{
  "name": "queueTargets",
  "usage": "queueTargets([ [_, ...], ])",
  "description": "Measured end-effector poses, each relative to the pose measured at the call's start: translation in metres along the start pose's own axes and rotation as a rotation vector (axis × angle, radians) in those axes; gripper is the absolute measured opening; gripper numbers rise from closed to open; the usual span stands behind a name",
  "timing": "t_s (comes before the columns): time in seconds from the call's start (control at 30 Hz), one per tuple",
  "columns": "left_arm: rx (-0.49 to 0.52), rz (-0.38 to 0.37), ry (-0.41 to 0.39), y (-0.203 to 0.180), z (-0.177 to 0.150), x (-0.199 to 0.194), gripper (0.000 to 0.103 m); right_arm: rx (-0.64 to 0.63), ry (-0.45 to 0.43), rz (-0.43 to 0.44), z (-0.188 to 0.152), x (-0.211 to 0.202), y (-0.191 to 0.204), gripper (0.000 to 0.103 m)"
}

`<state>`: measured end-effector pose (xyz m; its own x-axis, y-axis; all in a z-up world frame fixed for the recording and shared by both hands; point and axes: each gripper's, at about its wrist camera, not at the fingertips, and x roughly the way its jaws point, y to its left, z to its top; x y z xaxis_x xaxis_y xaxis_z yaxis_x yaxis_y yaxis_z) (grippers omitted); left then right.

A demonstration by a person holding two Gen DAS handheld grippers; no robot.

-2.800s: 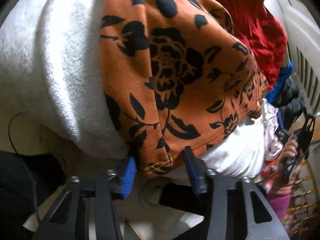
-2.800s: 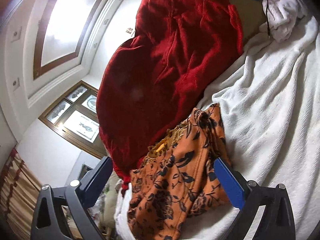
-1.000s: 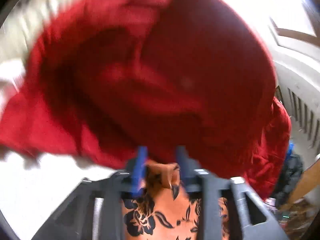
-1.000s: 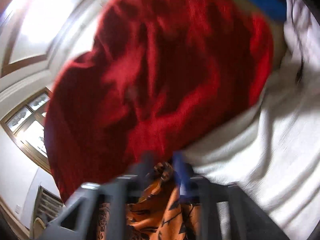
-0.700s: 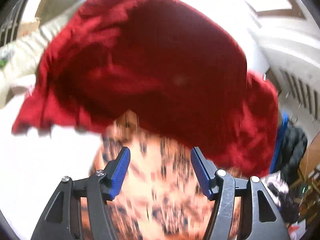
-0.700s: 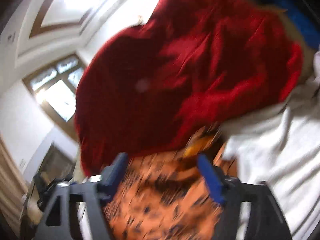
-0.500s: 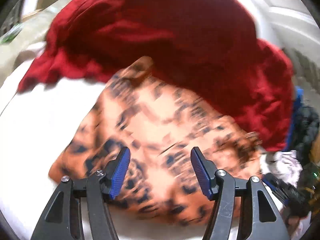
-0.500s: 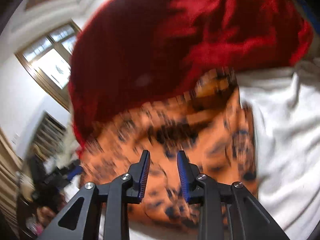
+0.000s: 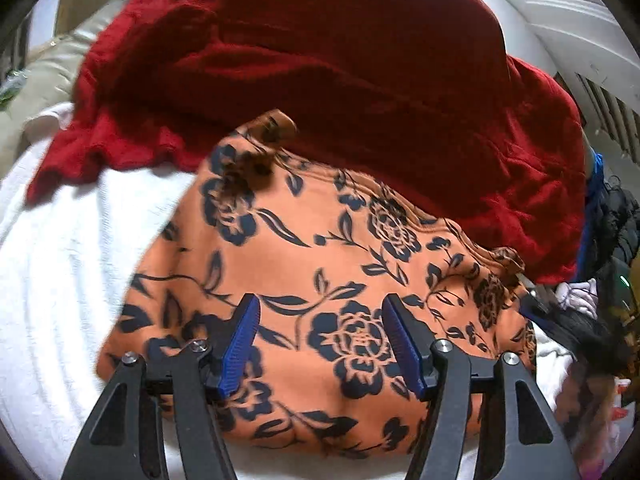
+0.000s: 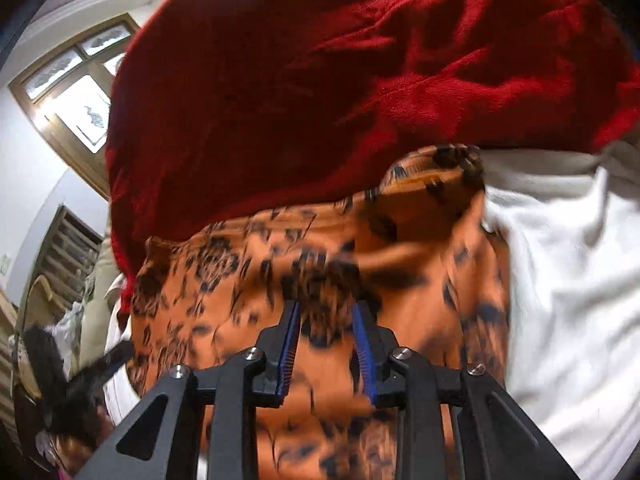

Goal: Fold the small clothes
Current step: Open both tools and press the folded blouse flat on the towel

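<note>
While both tools hang over the bed, the orange flowered garment (image 9: 320, 264) lies spread on the white blanket (image 9: 60, 272), with its far edge tucked right up against the big red blanket (image 9: 340, 80) heaped behind it. And look at the left gripper (image 9: 320, 340): its blue-padded fingers (image 9: 240, 344) stand wide apart, nothing between them, with the black rose print showing plainly in the gap. It holds nothing at all. One corner of the garment curls up in a small roll at the far left, touching the red blanket's ruffled hem.

Over to the other side, the right gripper (image 10: 326, 344) has its fingers (image 10: 290, 348) drawn much closer, a narrow gap between the pads, and orange cloth (image 10: 320, 280) shows through that gap. Whether the pads actually pinch a fold or just hover above it, I cannot tell (the print is smeared with motion blur here). From this view the garment runs across the middle, a folded-over flap rising at its far right corner, touching the red blanket (image 10: 340, 80) above and the white blanket (image 10: 568, 280) to the right.

Beyond the bed, a wood-framed window (image 10: 72, 100) glows at the far left of the right-hand view, and a clutter of dark things (image 9: 612, 232) sits past the bed's edge on the right of the left-hand view.
</note>
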<state>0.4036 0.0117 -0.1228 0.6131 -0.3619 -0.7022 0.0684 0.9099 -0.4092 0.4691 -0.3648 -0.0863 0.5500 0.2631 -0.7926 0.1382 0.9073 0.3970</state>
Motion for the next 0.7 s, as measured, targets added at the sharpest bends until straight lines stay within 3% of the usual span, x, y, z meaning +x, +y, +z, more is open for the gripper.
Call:
queueTargets([
  [0.17, -0.096, 0.052, 0.091, 0.022, 0.003, 0.019, 0.064, 0.094, 0.082, -0.080, 0.041, 0.066, -0.021, 0.031],
  [0.27, -0.118, 0.043, 0.084, 0.029, 0.005, 0.017, 0.064, 0.165, 0.001, -0.055, 0.061, 0.069, -0.031, 0.031],
  [0.37, -0.125, 0.052, 0.069, 0.029, 0.005, 0.013, 0.076, 0.183, -0.105, -0.043, 0.064, 0.042, -0.029, 0.031],
  [0.5, -0.087, 0.076, 0.089, 0.024, 0.004, 0.012, 0.077, 0.090, -0.163, 0.022, 0.033, -0.016, -0.004, 0.032],
  [0.6, -0.096, 0.112, 0.040, 0.033, 0.008, 0.001, 0.077, -0.003, -0.112, 0.007, -0.009, -0.041, 0.018, 0.034],
  [0.7, -0.106, 0.191, 0.030, 0.048, 0.008, -0.003, 0.077, -0.055, -0.042, -0.066, -0.054, -0.052, 0.027, 0.035],
])
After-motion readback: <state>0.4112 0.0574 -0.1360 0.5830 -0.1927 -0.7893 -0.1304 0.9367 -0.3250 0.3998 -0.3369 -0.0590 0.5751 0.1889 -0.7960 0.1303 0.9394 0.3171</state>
